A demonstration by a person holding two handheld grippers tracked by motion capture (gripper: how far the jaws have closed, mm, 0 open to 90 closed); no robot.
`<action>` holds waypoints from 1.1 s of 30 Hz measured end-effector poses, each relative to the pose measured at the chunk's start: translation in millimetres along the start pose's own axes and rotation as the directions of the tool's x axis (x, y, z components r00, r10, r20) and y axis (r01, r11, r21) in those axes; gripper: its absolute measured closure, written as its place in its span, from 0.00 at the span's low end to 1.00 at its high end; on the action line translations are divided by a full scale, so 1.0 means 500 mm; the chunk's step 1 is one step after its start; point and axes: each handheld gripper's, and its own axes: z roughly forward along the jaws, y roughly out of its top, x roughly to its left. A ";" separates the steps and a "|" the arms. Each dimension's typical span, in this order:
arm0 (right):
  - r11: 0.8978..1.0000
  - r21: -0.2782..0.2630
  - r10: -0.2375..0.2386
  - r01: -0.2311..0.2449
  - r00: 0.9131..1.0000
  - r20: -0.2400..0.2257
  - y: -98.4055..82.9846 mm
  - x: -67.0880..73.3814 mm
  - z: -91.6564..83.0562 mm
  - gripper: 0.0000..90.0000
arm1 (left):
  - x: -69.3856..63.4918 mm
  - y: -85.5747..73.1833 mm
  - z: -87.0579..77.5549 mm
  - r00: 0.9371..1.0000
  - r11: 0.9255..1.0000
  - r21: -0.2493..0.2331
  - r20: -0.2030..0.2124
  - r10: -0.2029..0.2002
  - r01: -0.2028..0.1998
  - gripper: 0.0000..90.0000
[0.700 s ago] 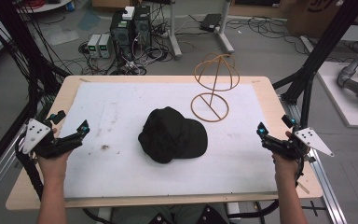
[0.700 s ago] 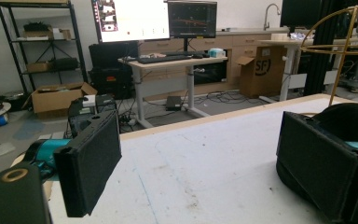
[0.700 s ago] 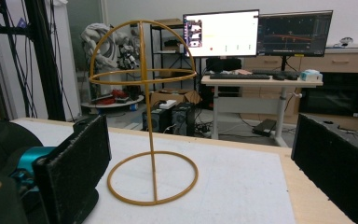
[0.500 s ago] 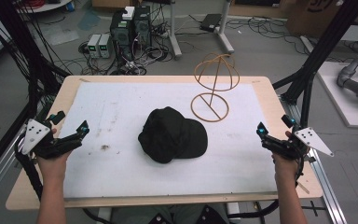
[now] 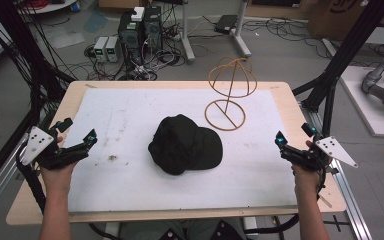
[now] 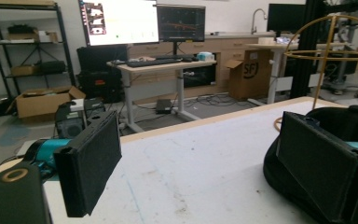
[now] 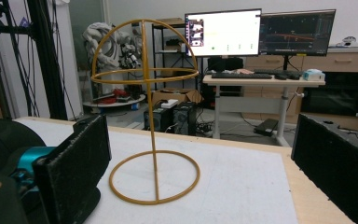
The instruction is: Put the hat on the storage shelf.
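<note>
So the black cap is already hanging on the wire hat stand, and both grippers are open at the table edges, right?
Not quite. In the high view the black cap lies flat on the white mat, apart from the empty wire hat stand. The left gripper and right gripper are open, as you say.

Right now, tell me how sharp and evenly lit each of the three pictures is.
High view: even overhead light, slightly soft, the black cap a dark mass with little detail, faint shadow under the wire hat stand. Left gripper view: jaws close to the lens look soft, the background monitors glare bright. Right gripper view: the stand fairly sharp, near jaws blurred, the screens washed out.
</note>
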 end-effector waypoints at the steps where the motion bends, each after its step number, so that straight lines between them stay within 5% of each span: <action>1: 1.000 -0.001 -0.002 0.002 1.000 0.000 0.000 0.000 0.000 0.05 | -0.001 0.001 0.001 1.000 1.000 -0.002 0.014 -0.002 0.002 0.16; 8: 1.000 0.001 -0.001 0.001 1.000 -0.008 -0.001 0.000 0.000 0.05 | -0.014 0.006 0.018 0.990 1.000 0.007 0.138 0.000 -0.001 0.16; 16: 1.000 0.003 -0.008 0.008 1.000 -0.010 -0.002 0.000 -0.004 0.05 | -0.038 0.008 0.052 0.973 0.999 0.045 0.230 0.012 -0.023 0.18; 25: 1.000 0.013 -0.009 0.009 1.000 -0.023 -0.004 0.004 -0.005 0.05 | -0.066 0.006 0.090 0.949 0.995 0.077 0.311 0.040 -0.067 0.19; 33: 1.000 0.014 -0.006 0.006 1.000 -0.030 -0.004 0.005 -0.004 0.05 | -0.088 0.000 0.117 0.922 0.990 0.105 0.385 0.046 -0.093 0.20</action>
